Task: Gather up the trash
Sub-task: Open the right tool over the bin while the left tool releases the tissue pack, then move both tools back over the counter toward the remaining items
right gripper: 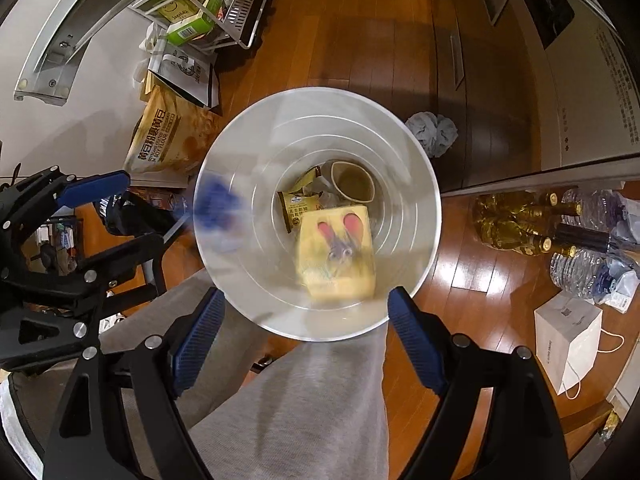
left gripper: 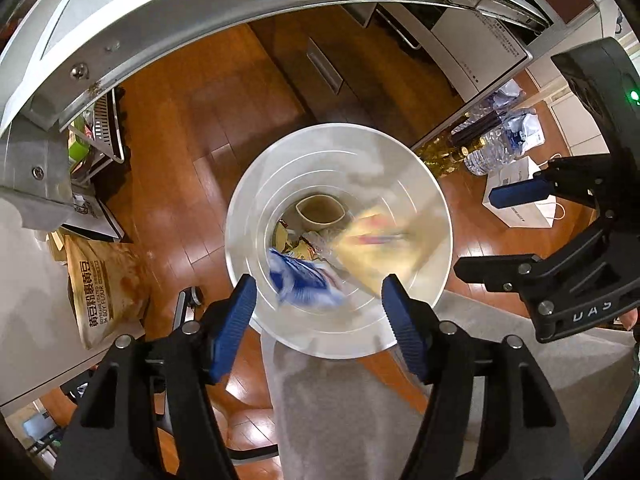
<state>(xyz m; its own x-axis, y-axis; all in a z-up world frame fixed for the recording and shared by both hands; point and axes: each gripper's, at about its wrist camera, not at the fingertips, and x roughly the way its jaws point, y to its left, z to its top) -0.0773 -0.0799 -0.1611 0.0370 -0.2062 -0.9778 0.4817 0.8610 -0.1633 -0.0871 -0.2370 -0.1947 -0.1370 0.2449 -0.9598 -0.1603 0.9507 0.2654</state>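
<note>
A white trash bin (left gripper: pixel 248 216) (right gripper: pixel 416 184) stands on the wooden floor below both grippers. Inside lie a paper cup (left gripper: pixel 320 210) (right gripper: pixel 354 184) and several wrappers. A blue-and-white wrapper (left gripper: pixel 302 282) (right gripper: pixel 216 204) appears blurred at the bin's rim, loose from the fingers. A yellow box with a rabbit picture (right gripper: pixel 336 252) (left gripper: pixel 380 240) is blurred inside the bin. My left gripper (left gripper: pixel 319 296) (right gripper: pixel 144 210) is open with nothing between its blue pads. My right gripper (right gripper: pixel 306 304) (left gripper: pixel 476 232) is open too and holds nothing.
A person's grey trouser leg (right gripper: pixel 304 400) reaches under the bin's near edge. A flour bag (right gripper: pixel 164 140) and a wire rack (right gripper: pixel 224 4) lie left of the bin. Bottles (right gripper: pixel 520 224), a white paper bag (right gripper: pixel 568 336) and a crumpled cloth (right gripper: pixel 434 132) sit to the right.
</note>
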